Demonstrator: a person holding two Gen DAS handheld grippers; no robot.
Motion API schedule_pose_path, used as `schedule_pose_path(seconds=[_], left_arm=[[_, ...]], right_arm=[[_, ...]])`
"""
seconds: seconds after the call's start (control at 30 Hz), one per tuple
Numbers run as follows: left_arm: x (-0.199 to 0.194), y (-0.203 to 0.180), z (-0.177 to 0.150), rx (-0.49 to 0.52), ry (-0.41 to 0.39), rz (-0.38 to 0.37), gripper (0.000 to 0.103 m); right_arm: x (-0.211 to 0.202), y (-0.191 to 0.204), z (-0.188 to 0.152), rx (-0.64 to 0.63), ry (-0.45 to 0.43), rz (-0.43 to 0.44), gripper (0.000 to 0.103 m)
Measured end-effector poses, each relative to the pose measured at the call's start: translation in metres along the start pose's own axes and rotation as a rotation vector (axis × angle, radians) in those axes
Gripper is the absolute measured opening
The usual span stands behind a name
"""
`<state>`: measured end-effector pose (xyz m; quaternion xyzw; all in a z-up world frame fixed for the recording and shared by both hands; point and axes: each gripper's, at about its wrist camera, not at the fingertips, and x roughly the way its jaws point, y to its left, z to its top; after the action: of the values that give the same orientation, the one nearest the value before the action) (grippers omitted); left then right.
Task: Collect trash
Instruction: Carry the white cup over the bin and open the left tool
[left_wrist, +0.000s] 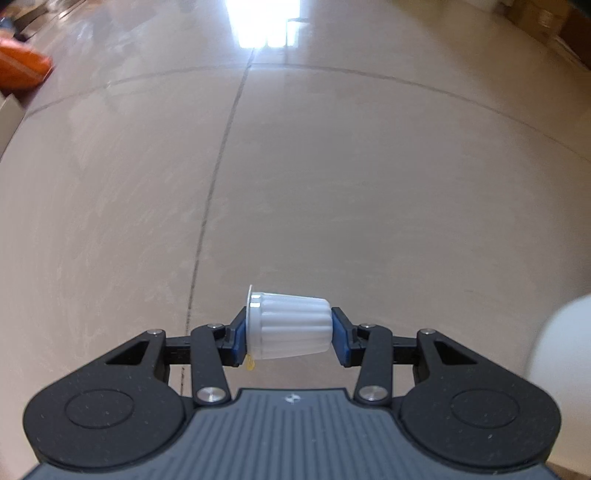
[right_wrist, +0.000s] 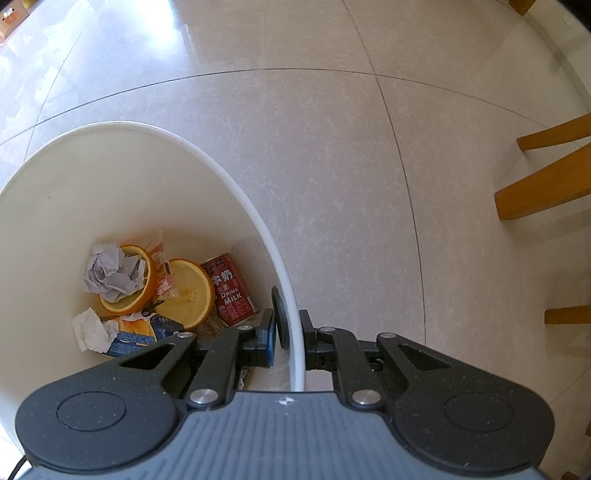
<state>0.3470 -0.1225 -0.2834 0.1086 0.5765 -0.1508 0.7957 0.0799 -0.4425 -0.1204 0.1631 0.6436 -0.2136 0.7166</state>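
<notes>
Two tools busy — left tool (left_wrist: 289, 328) pinches ribbed cup (left_wrist: 291, 325), right tool (right_wrist: 290, 332) clamps bin rim (right_wrist: 258, 218).

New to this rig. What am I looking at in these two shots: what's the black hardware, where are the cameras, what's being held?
There is no robot arm. A person carries a two-finger gripper in each hand, and a fisheye camera on each one looks forward along its fingers. The black linkages at the bottom of each picture are the gripper itself.

Left wrist view: the left gripper is shut on a small white ribbed cup, held sideways between the blue pads above the tiled floor.

Right wrist view: the right gripper points down and is clamped on the rim of a white bin, one finger inside the wall and one outside. In the bin lie orange halves, crumpled paper, a red milk can and a blue wrapper. Wooden furniture legs stand at the right.
</notes>
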Motion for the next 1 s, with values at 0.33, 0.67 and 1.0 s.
schedule_pose_path(seconds=[0.33, 0.67, 1.0], left_arm=[[-0.122, -0.058, 0.013, 0.194, -0.042, -0.094, 0.043], [-0.250, -0.159, 0.006, 0.447, -0.131, -0.327, 0.043], [-0.272, -0.239, -0.026, 0.563, -0.074, -0.398, 0.046]], right_arm=[[-0.002, -0.005, 0.002, 0.029, 0.003, 0.023, 0.014], [-0.002, -0.007, 0.002, 0.044, 0.002, 0.034, 0.013], [-0.002, -0.006, 0.001, 0.045, 0.001, 0.040, 0.013]])
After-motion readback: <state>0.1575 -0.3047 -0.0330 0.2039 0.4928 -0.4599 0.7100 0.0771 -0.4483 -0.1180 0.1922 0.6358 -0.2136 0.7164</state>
